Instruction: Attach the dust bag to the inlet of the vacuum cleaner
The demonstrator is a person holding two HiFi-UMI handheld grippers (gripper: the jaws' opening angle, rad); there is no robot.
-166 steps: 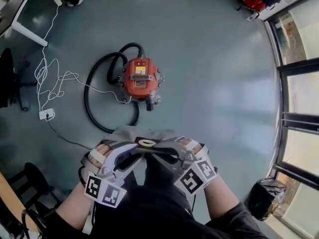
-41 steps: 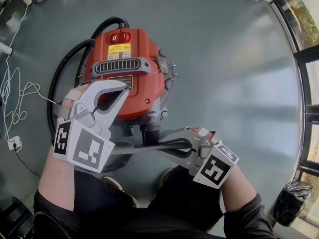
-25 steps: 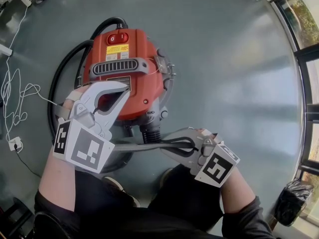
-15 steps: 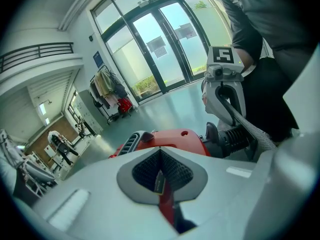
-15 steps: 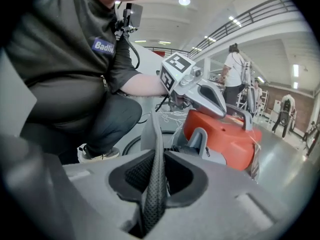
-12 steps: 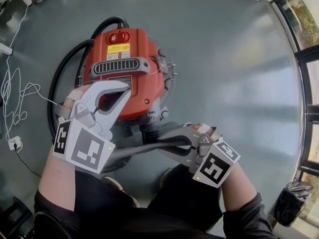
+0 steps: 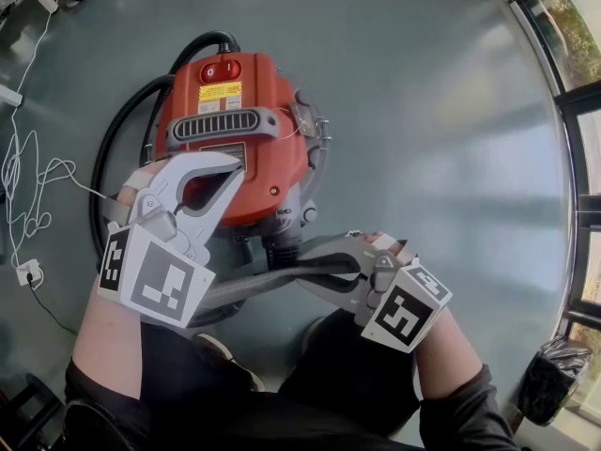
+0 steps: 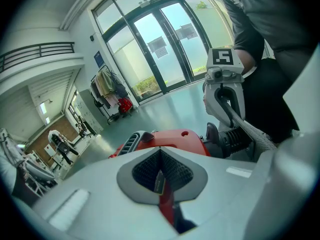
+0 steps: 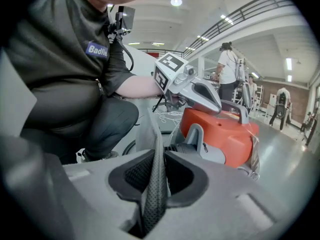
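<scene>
The red vacuum cleaner (image 7: 235, 130) stands on the floor just in front of me, its ribbed black inlet (image 7: 282, 249) on the near side. The grey dust bag (image 7: 239, 287) stretches from the inlet area leftwards under my left hand. My right gripper (image 7: 305, 269) is shut on the bag's edge, and its jaws are opening with the fabric (image 9: 150, 129) still running between the pads. My left gripper (image 7: 235, 169) is shut, holds nothing and hovers over the vacuum's near left side. In the left gripper view the red body (image 8: 170, 136) shows beyond the shut jaws.
A black hose (image 7: 122, 148) curls round the vacuum's left and far side. A white cable (image 7: 28, 177) lies on the floor at the left. Window frames (image 7: 582, 158) run down the right, with a black bag (image 7: 549, 374) below them. My shoe (image 7: 221, 350) is close under the grippers.
The right gripper has rolled slightly, and the bag's edge now slopes up toward the inlet. The left gripper has stayed put. Several seconds ago the vacuum was much farther away.
</scene>
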